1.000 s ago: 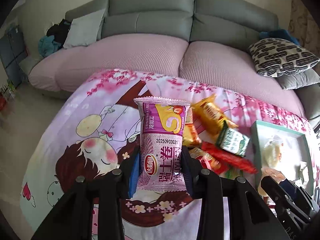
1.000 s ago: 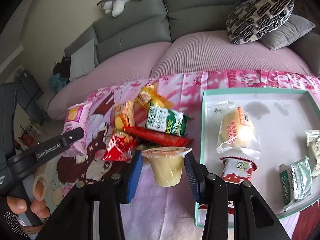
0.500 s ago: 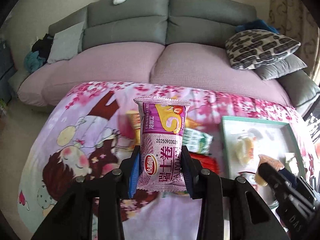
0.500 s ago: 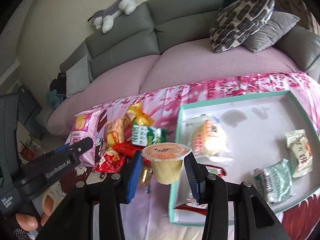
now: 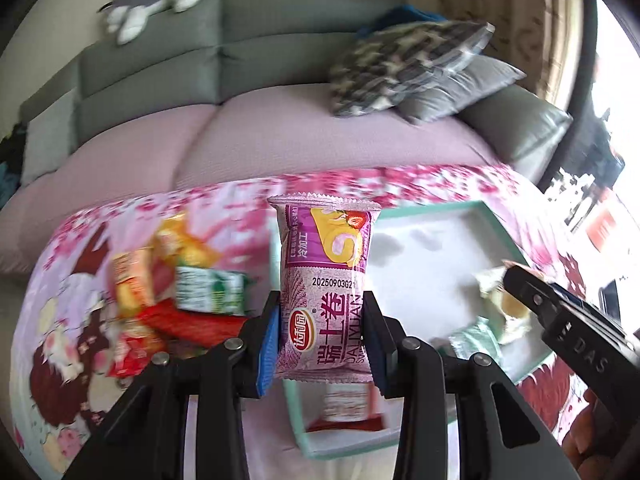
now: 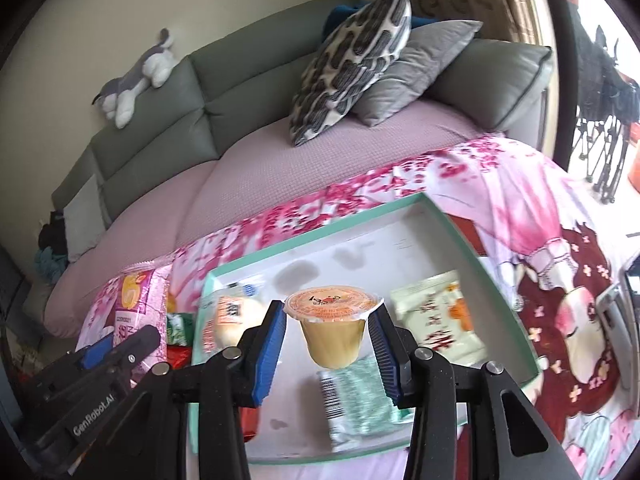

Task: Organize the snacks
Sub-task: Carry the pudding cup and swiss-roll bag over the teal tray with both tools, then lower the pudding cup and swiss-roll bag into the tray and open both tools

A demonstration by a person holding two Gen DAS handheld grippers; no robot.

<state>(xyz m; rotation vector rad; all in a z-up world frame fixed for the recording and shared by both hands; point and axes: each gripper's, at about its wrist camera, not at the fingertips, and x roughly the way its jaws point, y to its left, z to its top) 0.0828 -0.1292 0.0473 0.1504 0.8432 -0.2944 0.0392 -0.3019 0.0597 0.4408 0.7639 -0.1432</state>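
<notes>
Gripping purple packet [image 5: 325, 296], left tool [image 5: 323, 320] tilted downward

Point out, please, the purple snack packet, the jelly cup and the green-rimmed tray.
purple snack packet [image 5: 324, 300]: left wrist view, middle of its printed front.
jelly cup [image 6: 334, 336]: right wrist view, its yellow side wall.
tray [image 6: 320, 233]: right wrist view, its far green rim.

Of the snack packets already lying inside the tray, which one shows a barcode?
It is the pale green foil packet nearest the camera, under the jelly cup. The bun packet and the white packet show none.
</notes>
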